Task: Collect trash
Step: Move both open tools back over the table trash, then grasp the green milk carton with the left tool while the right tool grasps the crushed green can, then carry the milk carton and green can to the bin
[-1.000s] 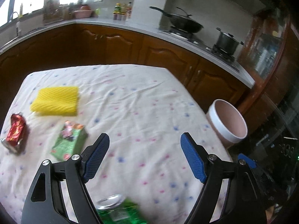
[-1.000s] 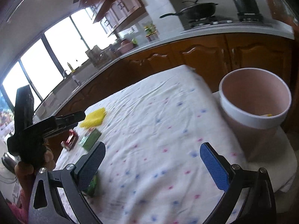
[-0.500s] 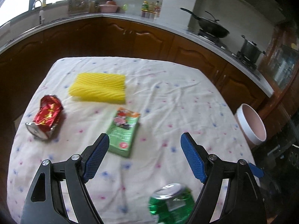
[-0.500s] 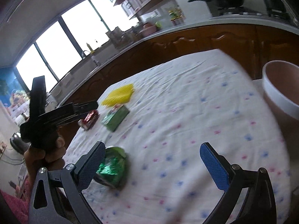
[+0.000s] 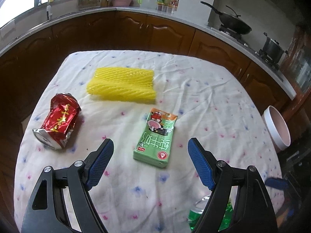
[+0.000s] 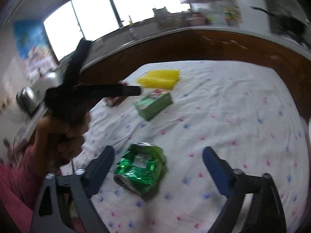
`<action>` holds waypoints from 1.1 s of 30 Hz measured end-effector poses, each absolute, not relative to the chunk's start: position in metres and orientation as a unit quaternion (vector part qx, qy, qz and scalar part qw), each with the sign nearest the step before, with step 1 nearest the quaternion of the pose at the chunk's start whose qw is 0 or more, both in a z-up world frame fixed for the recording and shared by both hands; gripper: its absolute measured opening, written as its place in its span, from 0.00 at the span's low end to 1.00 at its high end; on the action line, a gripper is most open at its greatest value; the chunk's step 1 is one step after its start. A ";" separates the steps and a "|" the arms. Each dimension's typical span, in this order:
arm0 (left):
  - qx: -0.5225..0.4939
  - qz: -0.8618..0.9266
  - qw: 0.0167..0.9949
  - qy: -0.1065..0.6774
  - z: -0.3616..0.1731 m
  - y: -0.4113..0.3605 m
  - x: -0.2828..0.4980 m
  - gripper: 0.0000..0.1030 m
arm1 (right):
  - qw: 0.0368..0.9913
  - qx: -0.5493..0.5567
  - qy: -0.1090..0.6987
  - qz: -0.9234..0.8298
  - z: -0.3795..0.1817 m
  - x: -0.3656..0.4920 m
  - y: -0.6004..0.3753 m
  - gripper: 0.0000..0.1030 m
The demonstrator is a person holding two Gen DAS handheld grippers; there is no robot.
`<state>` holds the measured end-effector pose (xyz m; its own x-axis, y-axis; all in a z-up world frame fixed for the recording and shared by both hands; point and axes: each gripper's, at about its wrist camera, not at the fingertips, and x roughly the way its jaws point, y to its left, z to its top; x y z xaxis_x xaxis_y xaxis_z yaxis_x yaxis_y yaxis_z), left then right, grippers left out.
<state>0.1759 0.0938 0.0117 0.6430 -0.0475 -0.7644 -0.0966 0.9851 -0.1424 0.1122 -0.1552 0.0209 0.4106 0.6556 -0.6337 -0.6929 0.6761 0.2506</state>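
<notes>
Closing in on the crushed green can (image 6: 141,168)

My right tongs (image 6: 157,155), spread, have just been narrowing around it; left tongs (image 5: 150,155) spread, empty.

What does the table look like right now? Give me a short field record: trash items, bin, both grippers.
surface: table under a white dotted cloth
trash on table: crushed red can, lying on its side; yellow foam net; green milk carton, flat; crushed green can
bin: pink bin off the table's edge
left gripper: open, empty, lined up on the green milk carton
right gripper: fingers have just been closing, not pressing; crushed green can between them
</notes>
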 end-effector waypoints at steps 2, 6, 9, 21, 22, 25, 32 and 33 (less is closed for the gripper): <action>-0.081 0.012 0.900 0.428 0.007 0.094 0.180 0.78 | 0.828 -0.053 0.355 0.430 0.022 0.105 -0.145 0.79; -0.073 0.008 0.896 0.438 -0.002 0.092 0.190 0.78 | 0.785 -0.131 0.345 0.497 0.014 0.082 -0.120 0.71; -0.067 0.005 0.894 0.443 -0.008 0.092 0.199 0.78 | 0.766 -0.168 0.353 0.511 0.002 0.074 -0.104 0.61; -0.030 -0.024 0.886 0.461 -0.030 0.076 0.211 0.47 | 0.771 -0.181 0.365 0.490 -0.015 0.080 -0.111 0.11; -0.032 -0.027 0.887 0.460 -0.030 0.075 0.210 0.47 | 0.777 -0.173 0.364 0.484 -0.014 0.082 -0.116 0.11; -0.047 -0.043 0.888 0.456 -0.028 0.072 0.208 0.47 | 0.793 -0.142 0.370 0.463 -0.015 0.093 -0.130 0.11; -0.045 -0.075 0.895 0.437 -0.010 0.043 0.202 0.47 | 0.842 -0.068 0.379 0.377 -0.010 0.116 -0.177 0.11; -0.044 -0.081 0.896 0.434 -0.007 0.038 0.201 0.46 | 0.848 -0.056 0.381 0.365 -0.007 0.123 -0.185 0.11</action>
<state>0.2006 0.0380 -0.0068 0.6106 -0.1832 -0.7704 0.1065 0.9830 -0.1493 0.1234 -0.1853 -0.0067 0.4431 0.5767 -0.6864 -0.6621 0.7267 0.1831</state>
